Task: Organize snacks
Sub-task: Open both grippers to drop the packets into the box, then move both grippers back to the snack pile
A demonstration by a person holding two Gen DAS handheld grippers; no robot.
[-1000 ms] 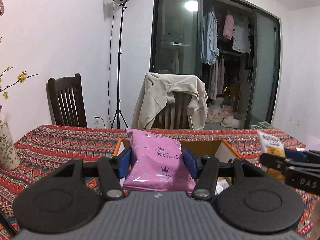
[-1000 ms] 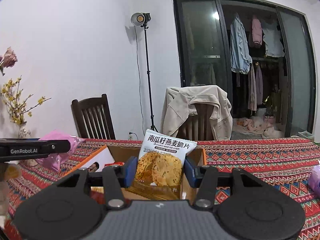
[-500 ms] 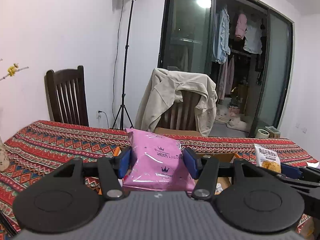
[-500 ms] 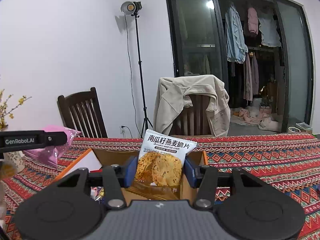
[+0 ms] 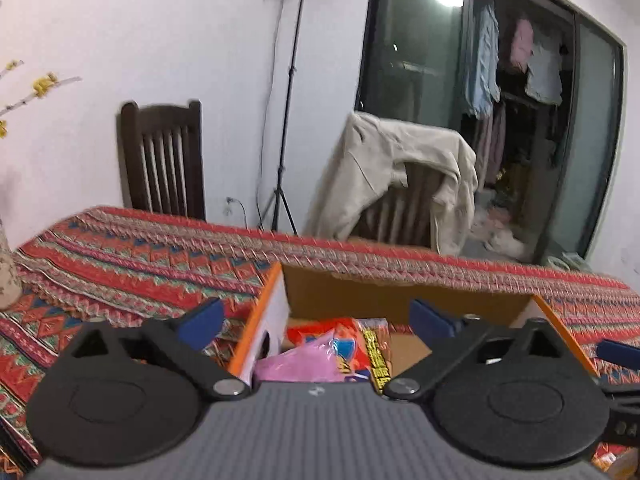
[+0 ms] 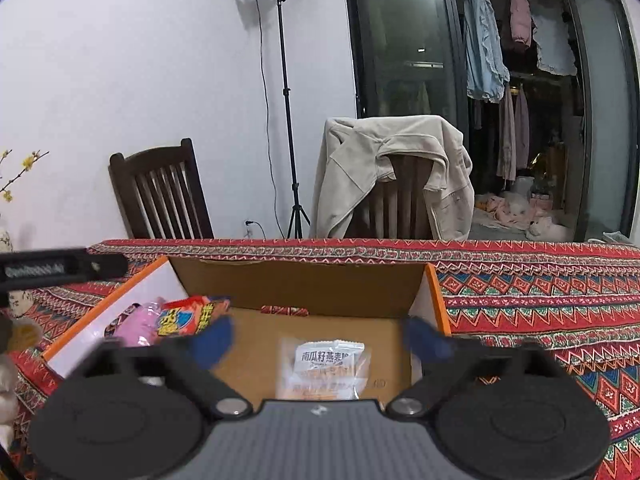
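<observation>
The left gripper (image 5: 316, 318) has its blue fingers (image 5: 202, 318) spread wide with nothing between them; the right gripper (image 6: 318, 340) is spread just as wide and also empty. Below and between the left fingers sits an open cardboard box (image 5: 400, 290) holding a pink bag (image 5: 298, 366) beside red and yellow packets (image 5: 360, 340). Only the right view shows the white oat-crisp packet (image 6: 324, 370) lying on the box (image 6: 296, 286) floor between the right fingers, apart from the pink bag (image 6: 142, 326) at far left.
</observation>
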